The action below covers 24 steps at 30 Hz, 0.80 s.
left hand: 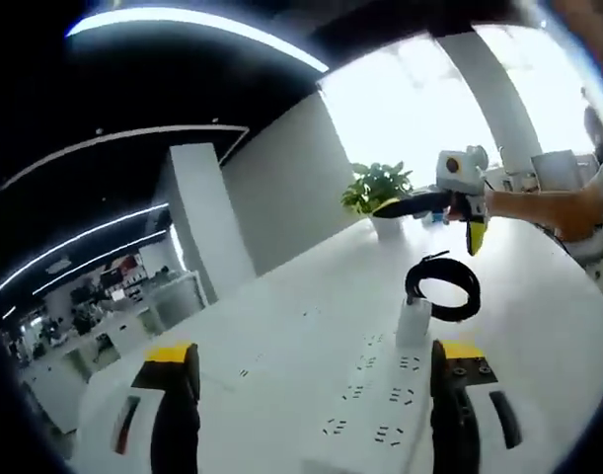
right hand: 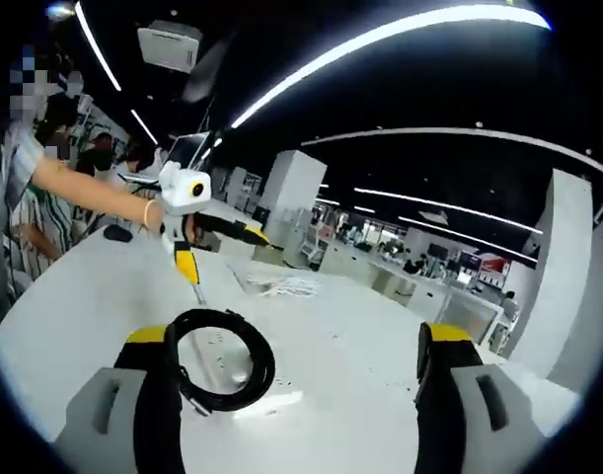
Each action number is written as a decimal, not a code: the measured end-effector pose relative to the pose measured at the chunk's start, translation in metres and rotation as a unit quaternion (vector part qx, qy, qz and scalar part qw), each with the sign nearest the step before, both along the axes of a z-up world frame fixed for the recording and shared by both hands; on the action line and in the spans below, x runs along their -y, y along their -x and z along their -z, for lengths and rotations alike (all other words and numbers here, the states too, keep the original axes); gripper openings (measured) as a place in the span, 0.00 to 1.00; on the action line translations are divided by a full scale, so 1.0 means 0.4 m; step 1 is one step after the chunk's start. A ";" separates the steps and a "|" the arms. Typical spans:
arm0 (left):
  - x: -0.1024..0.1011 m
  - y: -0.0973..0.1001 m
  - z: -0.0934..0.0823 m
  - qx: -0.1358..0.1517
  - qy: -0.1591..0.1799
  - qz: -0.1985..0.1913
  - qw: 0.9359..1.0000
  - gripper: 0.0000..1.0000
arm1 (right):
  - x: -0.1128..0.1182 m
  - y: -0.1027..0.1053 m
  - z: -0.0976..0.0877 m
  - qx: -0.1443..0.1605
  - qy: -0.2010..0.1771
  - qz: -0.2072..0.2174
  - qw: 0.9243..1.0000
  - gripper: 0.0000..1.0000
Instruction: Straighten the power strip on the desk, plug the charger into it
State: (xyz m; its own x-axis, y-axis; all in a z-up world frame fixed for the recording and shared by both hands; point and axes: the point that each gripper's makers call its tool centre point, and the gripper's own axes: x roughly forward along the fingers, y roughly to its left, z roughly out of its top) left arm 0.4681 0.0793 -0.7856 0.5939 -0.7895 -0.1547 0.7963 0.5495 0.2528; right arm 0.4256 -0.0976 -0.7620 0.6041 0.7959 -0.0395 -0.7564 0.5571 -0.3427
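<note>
In the left gripper view, the left gripper (left hand: 316,370) rises from the bottom with its two black, yellow-tipped jaws wide apart and nothing between them. Between and just beyond them lies the white multi-socket power strip (left hand: 365,400) flat on the white desk (left hand: 281,296). The white block-shaped charger (left hand: 414,322) stands upright at the strip's far end, with its black coiled cable (left hand: 443,286) looped just behind it. No brand or lettering can be read on either. Farther back, a gripper held by a person's bare forearm (left hand: 538,207) hangs above the desk. A green potted plant in a white pot (left hand: 378,193) stands at the desk's far edge before a bright window.

In the right gripper view, the right gripper (right hand: 296,355) has its jaws spread, holding nothing. The black coiled cable (right hand: 222,360) lies on the desk (right hand: 340,346) against the inner side of the jaw on the left. A bundle of white cables (right hand: 281,286) lies farther off. Other people sit to the left. Red signs in the distance are too small to read.
</note>
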 end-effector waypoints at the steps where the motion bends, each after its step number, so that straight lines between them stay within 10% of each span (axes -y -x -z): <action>1: -0.001 0.005 -0.007 0.000 0.014 0.000 1.000 0.99 | 0.000 0.004 0.000 -0.001 -0.006 -0.001 1.000 1.00; 14: -0.033 0.053 -0.020 0.021 0.085 -0.018 0.996 0.99 | -0.013 0.063 0.009 -0.014 -0.099 -0.021 0.995 1.00; 24: -0.056 0.089 -0.009 0.032 0.097 -0.038 0.994 0.99 | -0.017 0.083 0.086 -0.052 -0.095 -0.028 0.994 0.97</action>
